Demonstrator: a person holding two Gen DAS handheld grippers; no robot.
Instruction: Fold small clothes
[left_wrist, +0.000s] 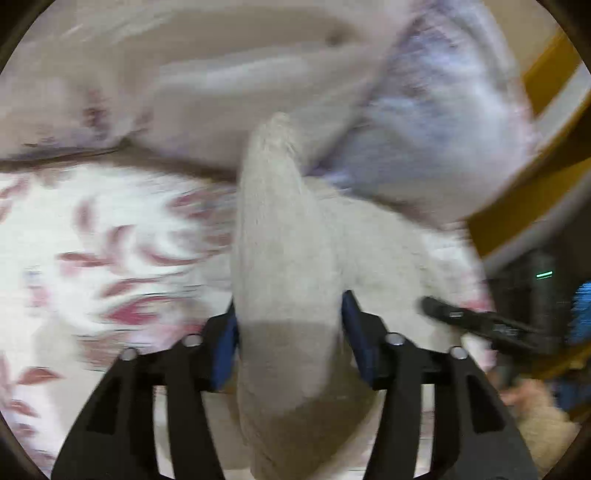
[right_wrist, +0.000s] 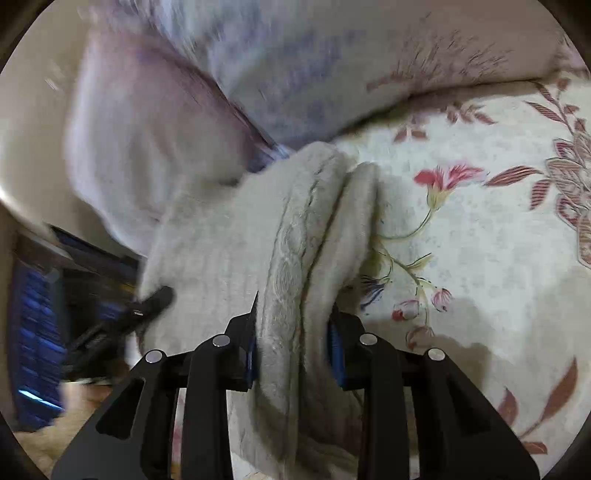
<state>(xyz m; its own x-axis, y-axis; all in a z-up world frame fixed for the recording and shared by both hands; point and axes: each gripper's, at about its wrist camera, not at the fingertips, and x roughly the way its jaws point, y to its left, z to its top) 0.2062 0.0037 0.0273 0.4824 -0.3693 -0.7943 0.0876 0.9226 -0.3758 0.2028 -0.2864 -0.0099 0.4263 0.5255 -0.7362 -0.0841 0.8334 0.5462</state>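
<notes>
gripping a bunched fold of the cream knit garment (left_wrist: 284, 258) between their blue pads, the left tongs (left_wrist: 288, 347) are closed narrowly on the cloth, which rises as a thick roll straight ahead of the fingers and drops below them toward the camera. the rest of the same garment spreads to the right of the left tongs, where the black tip of the right tongs (left_wrist: 454, 315) touches its far edge. in the right wrist view the right tongs (right_wrist: 291, 343) are likewise clamped on the garment (right_wrist: 295, 236), holding two ridged folds side by side, one showing a cable pattern; the cloth runs forward and up from the pads and also hangs beneath them. left of these tongs the garment widens into a flat panel, and the dark tip of the left tongs (right_wrist: 151, 304) meets its lower left edge. under and to the right of the right tongs lies the floral bedspread (right_wrist: 480, 240), cream with red flowers and leaves, and it also lies left of the left tongs. ahead of both tongs, beyond the garment, sits a pale pillow (right_wrist: 303, 74) with a faint purple print. much of the left view is blurred.
</notes>
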